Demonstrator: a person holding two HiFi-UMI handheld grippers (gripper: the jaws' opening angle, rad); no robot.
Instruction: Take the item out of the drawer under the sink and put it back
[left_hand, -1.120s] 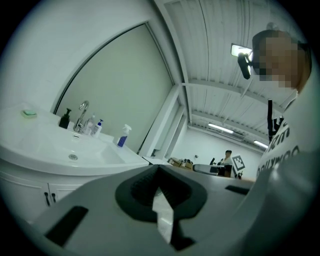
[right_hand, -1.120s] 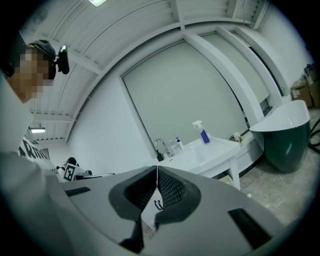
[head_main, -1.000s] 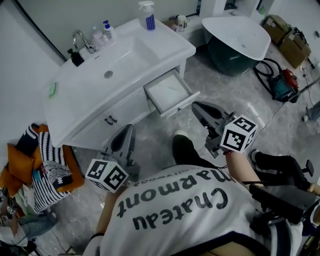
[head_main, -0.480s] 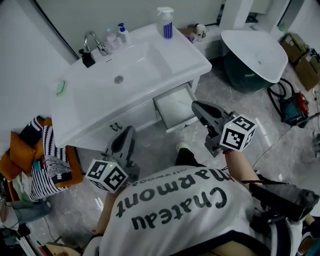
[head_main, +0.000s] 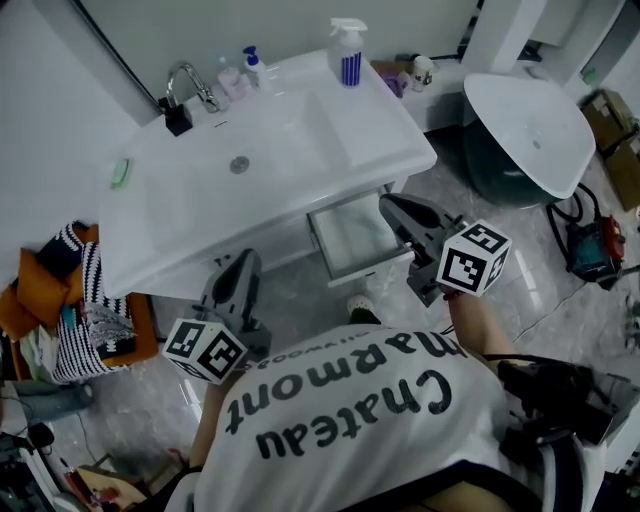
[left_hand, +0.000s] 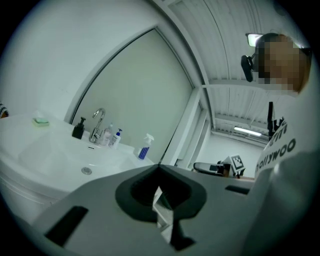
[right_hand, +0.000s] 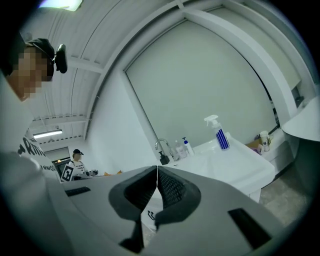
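Observation:
The white sink cabinet (head_main: 200, 215) has one drawer (head_main: 352, 232) pulled out under its right end; the part of its pale inside that shows holds no item. My right gripper (head_main: 385, 204) is shut and empty, its tips just right of the drawer's front corner. My left gripper (head_main: 243, 261) is shut and empty too, low in front of the cabinet's closed left front. In the left gripper view the jaws (left_hand: 159, 166) meet at the tips. In the right gripper view the jaws (right_hand: 157, 168) are pressed together, facing the sink (right_hand: 225, 162).
On the sink top stand a spray bottle (head_main: 347, 52), a tap (head_main: 190, 82), a black dispenser (head_main: 178, 118) and a green sponge (head_main: 120, 172). A round white tub (head_main: 530, 120) stands to the right, a pile of clothes (head_main: 70, 300) to the left, and a power tool (head_main: 592, 250) on the floor.
The sink cabinet and drawer have come nearer in the head view. The right gripper's tips now sit beside the drawer's front corner. Both grippers stay shut.

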